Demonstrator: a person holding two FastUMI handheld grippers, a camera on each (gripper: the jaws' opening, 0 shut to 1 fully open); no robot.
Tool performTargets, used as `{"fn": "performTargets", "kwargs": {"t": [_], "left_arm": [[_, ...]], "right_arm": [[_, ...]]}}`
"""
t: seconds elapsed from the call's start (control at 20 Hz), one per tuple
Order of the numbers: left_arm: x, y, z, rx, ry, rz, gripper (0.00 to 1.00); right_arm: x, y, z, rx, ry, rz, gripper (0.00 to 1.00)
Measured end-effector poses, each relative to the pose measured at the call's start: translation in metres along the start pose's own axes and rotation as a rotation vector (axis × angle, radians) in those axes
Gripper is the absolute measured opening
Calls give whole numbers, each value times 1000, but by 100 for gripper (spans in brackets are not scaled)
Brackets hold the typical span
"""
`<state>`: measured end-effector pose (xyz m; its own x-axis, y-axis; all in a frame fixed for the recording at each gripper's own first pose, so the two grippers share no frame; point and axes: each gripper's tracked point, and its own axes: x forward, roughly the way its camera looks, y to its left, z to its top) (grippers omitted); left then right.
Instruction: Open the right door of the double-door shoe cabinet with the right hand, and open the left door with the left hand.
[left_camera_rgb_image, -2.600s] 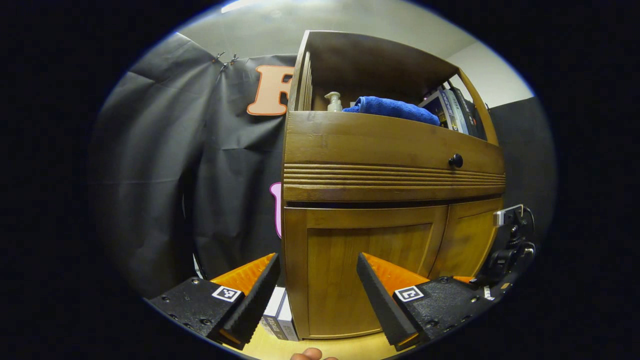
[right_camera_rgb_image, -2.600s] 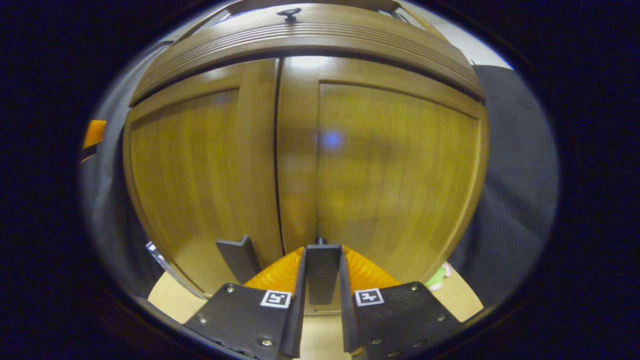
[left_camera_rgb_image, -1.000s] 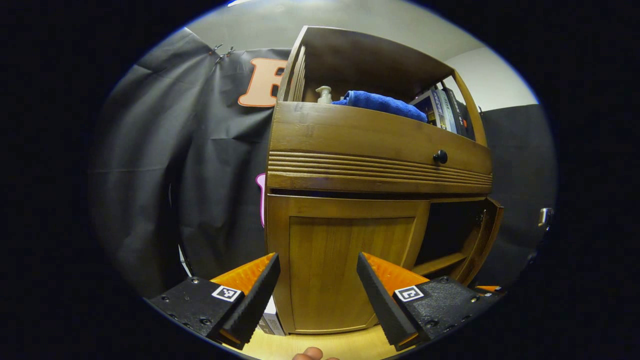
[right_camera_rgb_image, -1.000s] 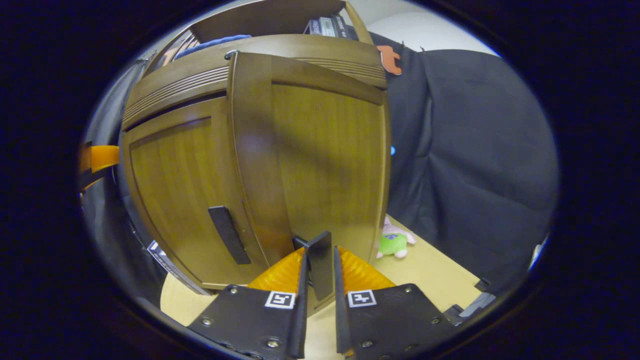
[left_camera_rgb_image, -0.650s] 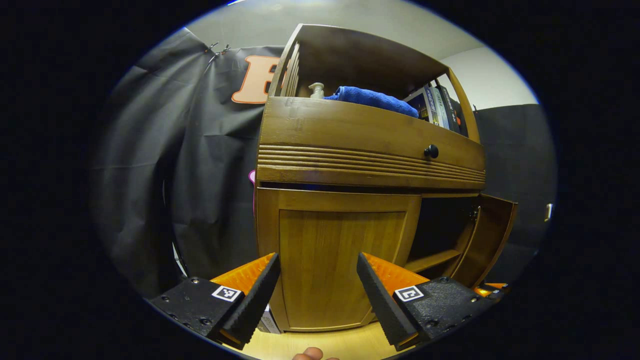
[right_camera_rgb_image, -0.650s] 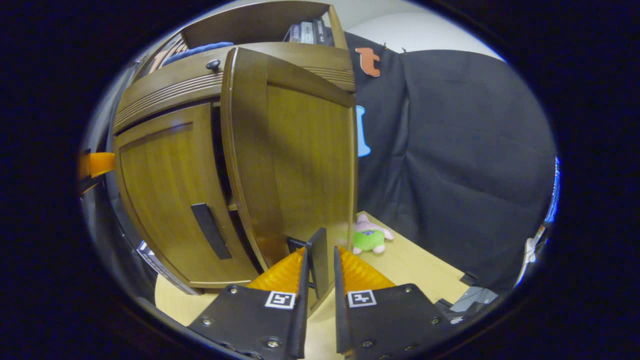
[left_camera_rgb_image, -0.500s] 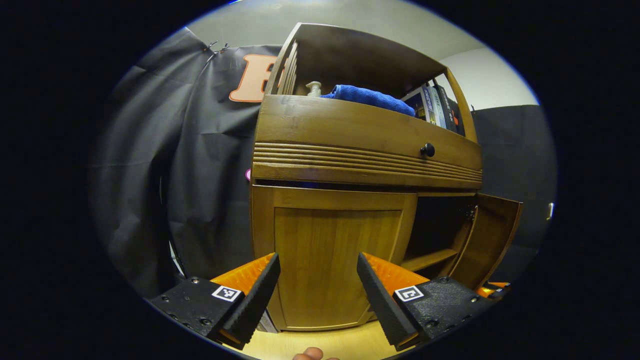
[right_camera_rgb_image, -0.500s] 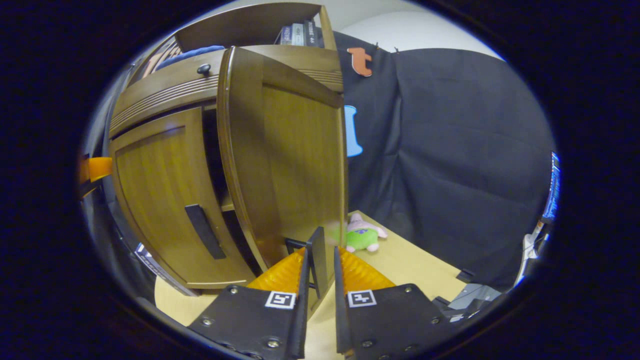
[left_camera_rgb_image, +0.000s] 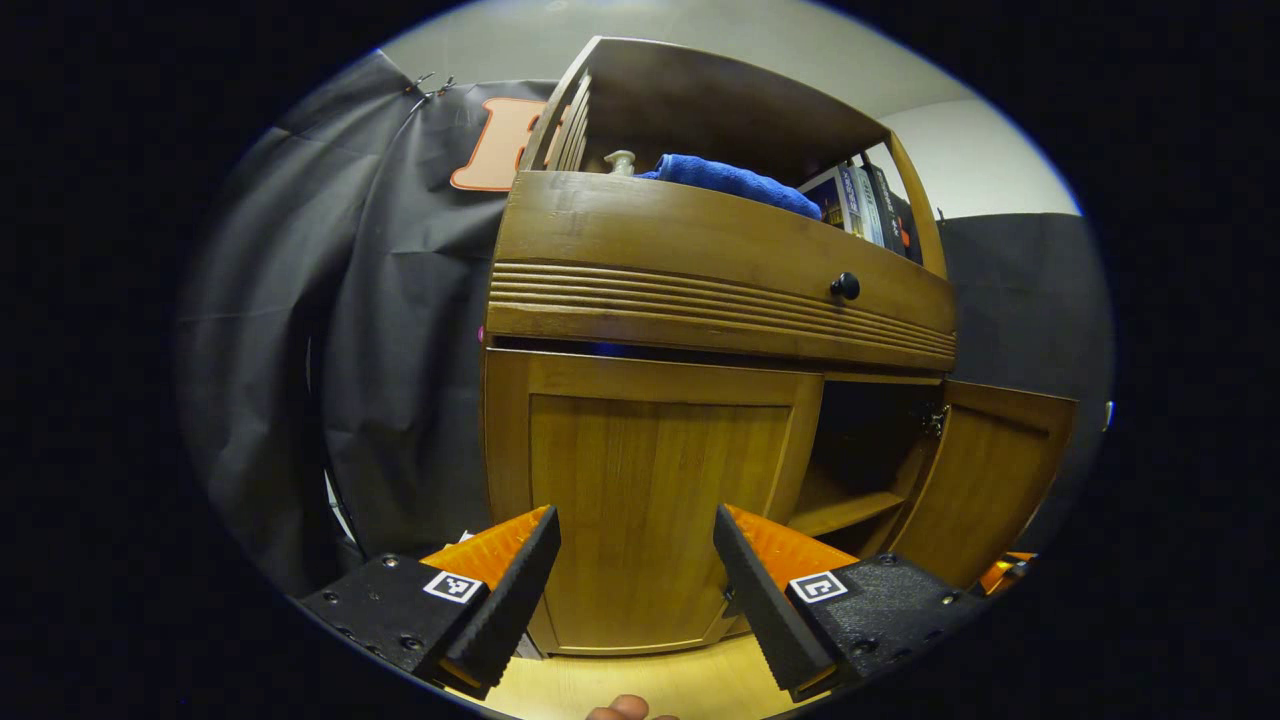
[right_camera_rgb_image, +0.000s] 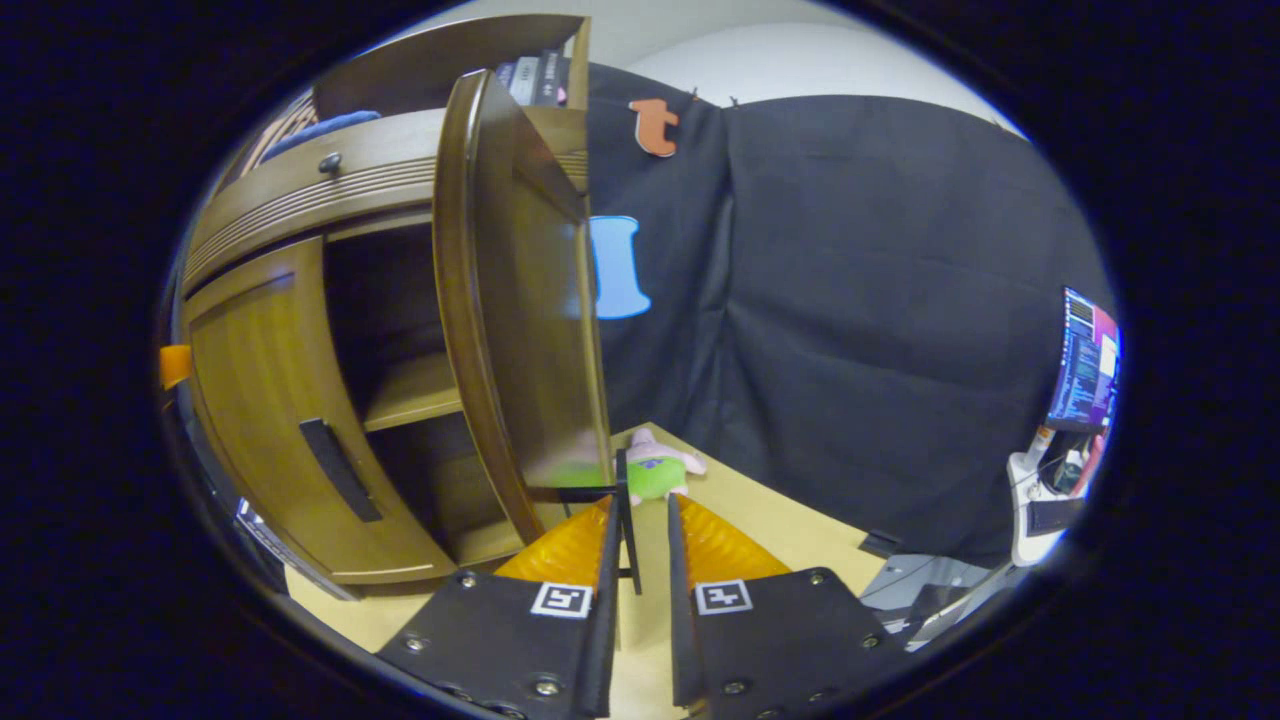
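The right gripper (right_camera_rgb_image: 640, 560) has its two fingers closed on the thin black handle (right_camera_rgb_image: 624, 520) of the right door (right_camera_rgb_image: 520, 300), which stands upright and swung wide, edge-on at 11 o'clock. The left gripper (left_camera_rgb_image: 632, 580) gapes empty before the closed left door (left_camera_rgb_image: 650, 490) at 12 o'clock. That door's one handle (right_camera_rgb_image: 340, 470) slants. Two doors, one drawer knob (left_camera_rgb_image: 845, 286), one plush toy (right_camera_rgb_image: 655, 470).
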<state>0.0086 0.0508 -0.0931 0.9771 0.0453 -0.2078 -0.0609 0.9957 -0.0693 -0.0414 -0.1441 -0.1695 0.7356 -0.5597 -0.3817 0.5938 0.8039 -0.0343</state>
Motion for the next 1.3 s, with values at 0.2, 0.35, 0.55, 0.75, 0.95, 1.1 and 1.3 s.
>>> {"fn": "performTargets", "kwargs": {"t": [0.2,0.35,0.55,0.75,0.95,1.1,1.3], "left_arm": [[3,-4,-4,-7,13,-7,96],[4,-6,-9,-15,29,-13,96],[6,-8,-12,-7,40,-13,96],[10,-11,-12,-1,44,-11,96],[13,-15,-14,5,51,-14,96],[14,-19,-18,2,62,-21,96],[17,-25,-24,12,77,-27,96]], "right_arm": [[4,-13,3,-12,-4,19,23],[8,-23,4,-9,-2,40,23],[12,-45,8,-12,-3,35,23],[15,-79,16,-49,-34,-57,23],[20,-104,25,-73,-54,-128,13],[20,-91,27,-44,-50,-67,15],[21,-81,26,-81,-61,-63,17]]}}
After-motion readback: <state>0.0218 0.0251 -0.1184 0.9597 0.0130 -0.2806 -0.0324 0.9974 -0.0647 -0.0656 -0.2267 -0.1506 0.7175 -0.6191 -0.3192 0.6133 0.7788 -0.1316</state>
